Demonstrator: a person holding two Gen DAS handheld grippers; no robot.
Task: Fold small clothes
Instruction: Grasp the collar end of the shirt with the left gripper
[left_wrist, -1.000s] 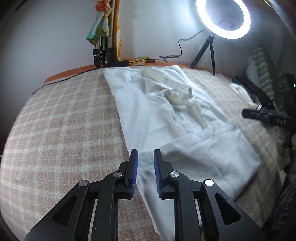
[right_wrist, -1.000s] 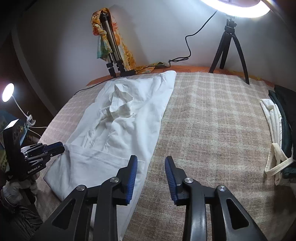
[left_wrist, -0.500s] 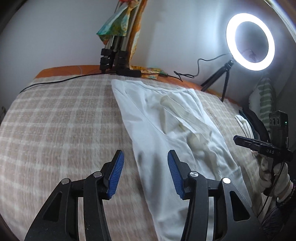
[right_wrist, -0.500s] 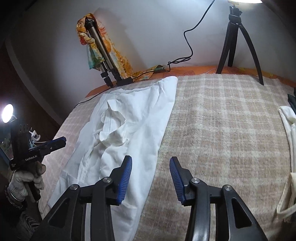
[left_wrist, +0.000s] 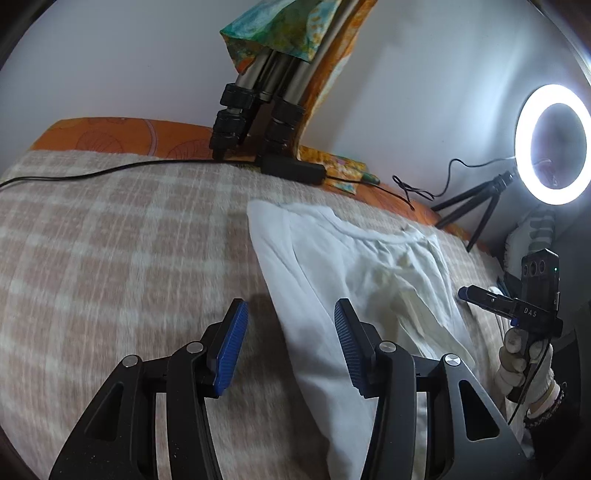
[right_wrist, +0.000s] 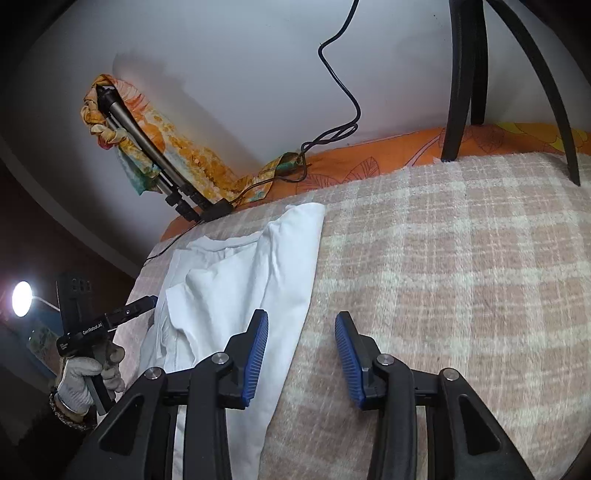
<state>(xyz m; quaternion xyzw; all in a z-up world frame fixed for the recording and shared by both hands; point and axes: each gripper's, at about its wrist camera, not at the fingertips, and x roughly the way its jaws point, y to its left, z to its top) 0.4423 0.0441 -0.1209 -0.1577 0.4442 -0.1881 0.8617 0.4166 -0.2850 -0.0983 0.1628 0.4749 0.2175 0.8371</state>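
Observation:
A white garment (left_wrist: 351, 266), folded lengthwise with its collar toward the wall, lies on a checked blanket (left_wrist: 110, 240). My left gripper (left_wrist: 290, 306) hovers open above the garment's left edge, and the edge runs under the gap without touching the pads. In the right wrist view the same garment (right_wrist: 240, 280) stretches toward the wall. My right gripper (right_wrist: 301, 317) hangs over its right edge; its jaws are closing, with only the cloth's edge and blanket below them. Each view shows the other gripper in a gloved hand: the right gripper (left_wrist: 465, 293) and the left gripper (right_wrist: 147, 301).
A tripod (left_wrist: 258, 92) draped with a colourful scarf stands at the wall with a black cable and adapter (left_wrist: 291, 170). A ring light (left_wrist: 550, 144) on a small stand glows at the right. Its black legs (right_wrist: 461, 74) rest on the blanket's far edge. A small lamp (right_wrist: 22, 302) shines at the left.
Both grippers have travelled along the garment from its hem end toward the collar end by the wall. The left jaws have spread wider; the right ones stay about as wide.

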